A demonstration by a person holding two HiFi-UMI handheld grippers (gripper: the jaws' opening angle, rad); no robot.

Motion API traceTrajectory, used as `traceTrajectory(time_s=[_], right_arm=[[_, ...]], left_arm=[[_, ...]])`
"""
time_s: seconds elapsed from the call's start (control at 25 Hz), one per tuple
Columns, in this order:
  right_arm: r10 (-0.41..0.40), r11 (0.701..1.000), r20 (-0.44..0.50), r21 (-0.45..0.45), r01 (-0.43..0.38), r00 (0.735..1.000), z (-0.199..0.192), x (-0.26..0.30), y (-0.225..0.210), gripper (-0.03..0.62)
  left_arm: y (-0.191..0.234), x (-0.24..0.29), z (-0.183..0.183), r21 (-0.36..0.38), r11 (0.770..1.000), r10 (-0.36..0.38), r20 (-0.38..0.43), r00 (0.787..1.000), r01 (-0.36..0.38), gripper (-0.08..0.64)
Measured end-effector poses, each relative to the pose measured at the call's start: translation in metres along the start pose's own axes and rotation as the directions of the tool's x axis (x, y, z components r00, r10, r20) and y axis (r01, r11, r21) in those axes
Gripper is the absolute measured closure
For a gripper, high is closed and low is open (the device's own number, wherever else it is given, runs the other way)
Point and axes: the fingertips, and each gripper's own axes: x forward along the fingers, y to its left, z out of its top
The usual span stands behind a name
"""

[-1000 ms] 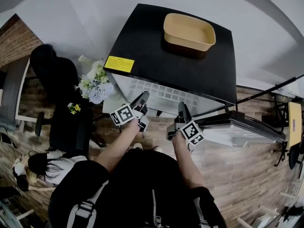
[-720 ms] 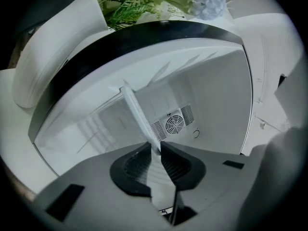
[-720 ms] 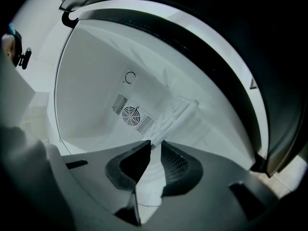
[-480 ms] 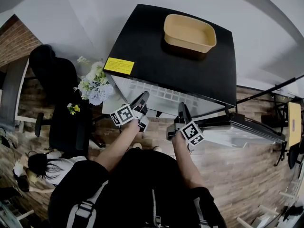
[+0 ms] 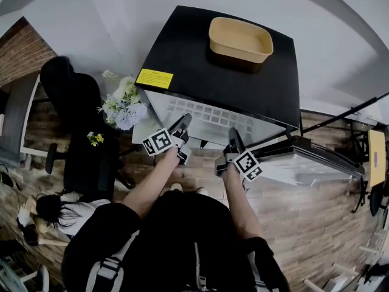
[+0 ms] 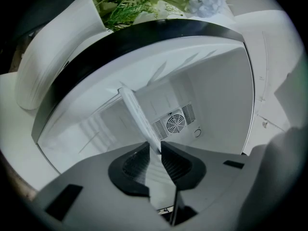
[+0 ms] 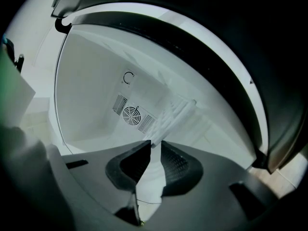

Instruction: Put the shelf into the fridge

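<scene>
The shelf (image 5: 209,117), a clear white panel with a ribbed grid, lies level in the mouth of the black-topped fridge (image 5: 200,72). My left gripper (image 5: 181,128) is shut on its near edge at the left, my right gripper (image 5: 233,142) on the same edge at the right. In the left gripper view the shelf (image 6: 137,114) runs edge-on from the left gripper (image 6: 154,146) into the white fridge interior (image 6: 216,95). The right gripper view shows the shelf (image 7: 175,114) clamped in the right gripper (image 7: 155,145), reaching toward the back wall's round fan vent (image 7: 131,114).
A tan basket (image 5: 240,40) sits on the fridge top beside a yellow label (image 5: 154,78). The fridge door (image 5: 316,163) stands open to the right. Flowers (image 5: 124,105) and a black chair (image 5: 79,102) stand at the left. A person (image 5: 55,212) sits low left.
Both grippers and the shelf have shifted slightly forward toward the fridge. Both grips are unchanged.
</scene>
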Motion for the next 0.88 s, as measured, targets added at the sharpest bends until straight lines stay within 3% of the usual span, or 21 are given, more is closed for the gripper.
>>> traceTrajectory(time_s=[0.24,0.4,0.52,0.64,0.72,0.88], right_arm=[[0.008,0.999,-0.039,-0.051,-0.010,0.999,-0.013,-0.011,0.006,0.560],[-0.007,0.994,-0.067,-0.109,-0.001,0.998,-0.021,-0.026,0.002,0.561],[-0.032,0.987,-0.067,-0.159,0.021,0.997,-0.022,-0.039,-0.004,0.563],[-0.060,0.973,-0.057,-0.227,0.046,0.997,-0.022,-0.052,-0.007,0.586],[-0.071,0.952,-0.051,-0.301,0.053,0.996,-0.022,-0.060,-0.006,0.586],[-0.087,0.881,-0.049,-0.471,0.054,0.995,-0.018,-0.071,-0.002,0.586]], left_arm=[[-0.004,-0.015,-0.005,0.010,1.000,-0.010,0.006,1.000,0.010,0.485],[-0.007,-0.032,-0.009,0.096,0.995,0.009,-0.009,1.000,-0.009,0.491],[-0.008,-0.045,-0.010,0.197,0.979,0.046,-0.018,0.999,-0.042,0.514],[-0.010,-0.057,-0.013,0.309,0.948,0.082,-0.025,0.996,-0.070,0.522],[-0.012,-0.064,-0.017,0.395,0.915,0.107,-0.042,0.993,-0.082,0.526],[-0.020,-0.075,-0.019,0.538,0.838,0.141,-0.051,0.989,-0.092,0.532]])
